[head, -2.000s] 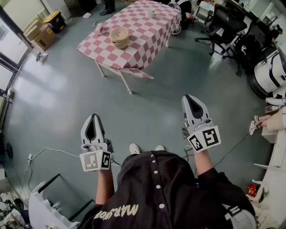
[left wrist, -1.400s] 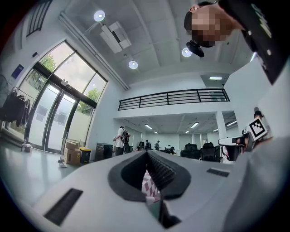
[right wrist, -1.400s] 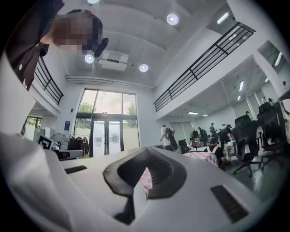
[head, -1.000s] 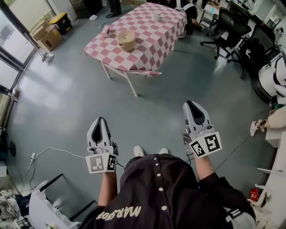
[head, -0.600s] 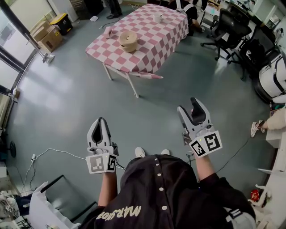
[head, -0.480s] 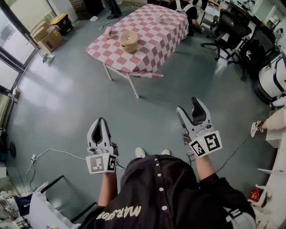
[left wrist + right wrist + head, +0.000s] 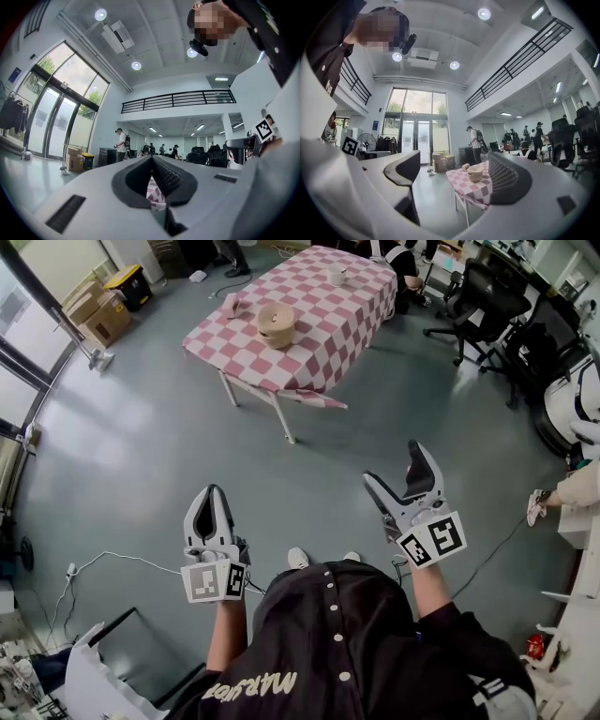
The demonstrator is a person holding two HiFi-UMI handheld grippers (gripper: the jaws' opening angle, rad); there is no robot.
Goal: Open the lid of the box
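The box [image 7: 277, 324] is a round tan container with its lid on. It stands on a table with a red and white checked cloth [image 7: 314, 338], several steps ahead across the floor. In the right gripper view the box [image 7: 475, 174] shows small between the jaws, far off. My left gripper [image 7: 208, 497] is held level at the lower left, shut and empty; in its own view the left gripper [image 7: 152, 160] shows its pads meeting. My right gripper [image 7: 395, 466] is open; its jaws have just been opening with nothing between them, and the right gripper [image 7: 454, 168] shows a wide gap.
A white cup [image 7: 337, 276] and a pink item [image 7: 231, 305] also sit on the cloth. Office chairs [image 7: 473, 292] stand to the right of the table, cardboard boxes [image 7: 94, 320] at the far left. A cable [image 7: 112, 557] crosses the grey floor by my left side.
The right gripper's jaws went from shut to wide open. The table and box have drawn slightly nearer in the head view. The left gripper stayed shut.
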